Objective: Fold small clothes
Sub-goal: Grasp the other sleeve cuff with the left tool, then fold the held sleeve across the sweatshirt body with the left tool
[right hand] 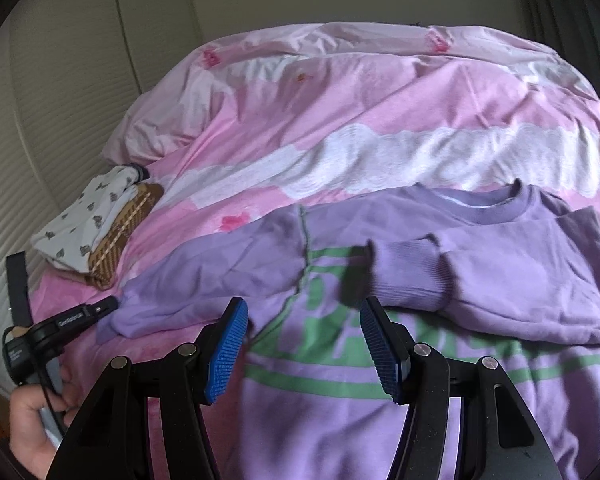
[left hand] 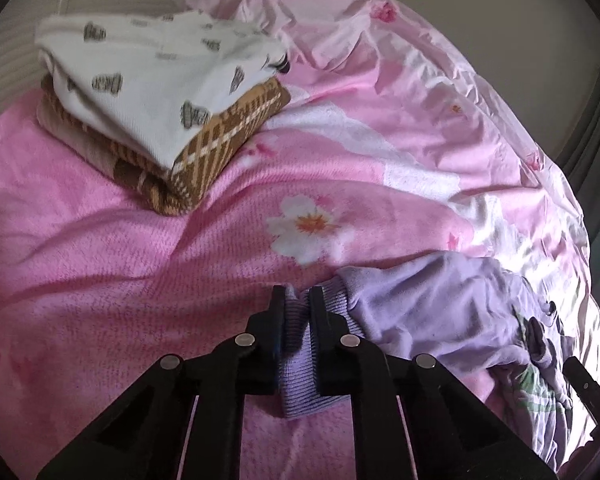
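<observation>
**Purple sweatshirt on the pink bed**

Purple and soft, the sweatshirt (right hand: pixel 380 360) lies spread out on the pink bed cover (right hand: pixel 340 120), close to the near edge. It has green letters and stripes on the front. Its neck hole points to the far side. The sleeve on the right is folded across the chest, and its ribbed cuff (right hand: pixel 412 276) rests on the green letters. The other sleeve stretches out to the left.

The left gripper (left hand: pixel 298 300) has its black jaws pinched tight on the ribbed cuff (left hand: pixel 296 360) of that left sleeve. The purple cloth sticks up between them.

The right gripper (right hand: pixel 304 320) hangs just above the front of the sweatshirt. Its blue pads (right hand: pixel 226 356) stand apart and nothing is between them.

Far off on the left side of the bed sits a small pile of folded clothes. A white one with grey spots (left hand: pixel 152 80) lies on top of a brown checked one (left hand: pixel 220 144).

A hand (right hand: pixel 32 428) shows at the near left, holding the left gripper's handle.
</observation>
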Demonstrator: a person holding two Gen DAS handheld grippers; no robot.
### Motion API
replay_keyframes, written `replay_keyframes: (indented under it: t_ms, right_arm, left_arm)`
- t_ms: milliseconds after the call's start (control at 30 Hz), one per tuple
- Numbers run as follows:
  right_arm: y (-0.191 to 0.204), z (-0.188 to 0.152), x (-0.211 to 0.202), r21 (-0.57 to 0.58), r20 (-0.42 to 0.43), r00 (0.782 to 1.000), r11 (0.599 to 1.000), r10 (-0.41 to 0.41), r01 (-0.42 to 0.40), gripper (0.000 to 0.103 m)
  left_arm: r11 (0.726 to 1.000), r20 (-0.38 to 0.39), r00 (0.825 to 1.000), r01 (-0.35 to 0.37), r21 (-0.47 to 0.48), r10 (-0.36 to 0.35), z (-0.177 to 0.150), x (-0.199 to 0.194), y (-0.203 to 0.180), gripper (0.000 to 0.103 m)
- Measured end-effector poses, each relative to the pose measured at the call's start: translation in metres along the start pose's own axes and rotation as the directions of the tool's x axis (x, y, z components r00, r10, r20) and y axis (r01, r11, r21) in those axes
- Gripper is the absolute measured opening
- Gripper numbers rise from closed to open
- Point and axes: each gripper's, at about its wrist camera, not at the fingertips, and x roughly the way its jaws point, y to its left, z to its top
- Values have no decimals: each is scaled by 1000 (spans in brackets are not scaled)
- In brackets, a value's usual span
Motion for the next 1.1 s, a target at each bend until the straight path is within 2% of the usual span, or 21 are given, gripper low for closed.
replay_keyframes:
  t_ms: [133, 333, 567, 833, 1000, 1100]
  right_arm:
    - [-12, 4, -12, 12, 21, 1000, 1000, -13, 13, 60]
    - [-40, 10, -32, 60, 54, 998, 998, -20, 17, 60]
    - [-97, 14, -63, 146, 97, 995, 989, -28, 14, 60]
    - [-184, 14, -96, 247, 128, 988, 968, -84, 51, 60]
    - [-235, 8, -110, 298, 135, 983, 951, -124, 79, 60]
    - [-261, 1, -114, 325, 130, 981, 941, -143, 94, 60]
  left_arm:
    - [999, 40, 999, -18, 27, 17, 4, -20, -17, 12]
    - [996, 99, 995, -23, 91, 14, 17, -53, -68, 12]
    - [981, 99, 991, 71, 180, -90, 31, -66, -173, 12]
    - [939, 37, 979, 181, 292, -201, 10, -46, -313, 12]
    - [906, -27, 970, 234, 353, -240, -23, -22, -390, 12]
    - [884, -80, 968, 252, 393, -240, -50, 3, -427, 12]
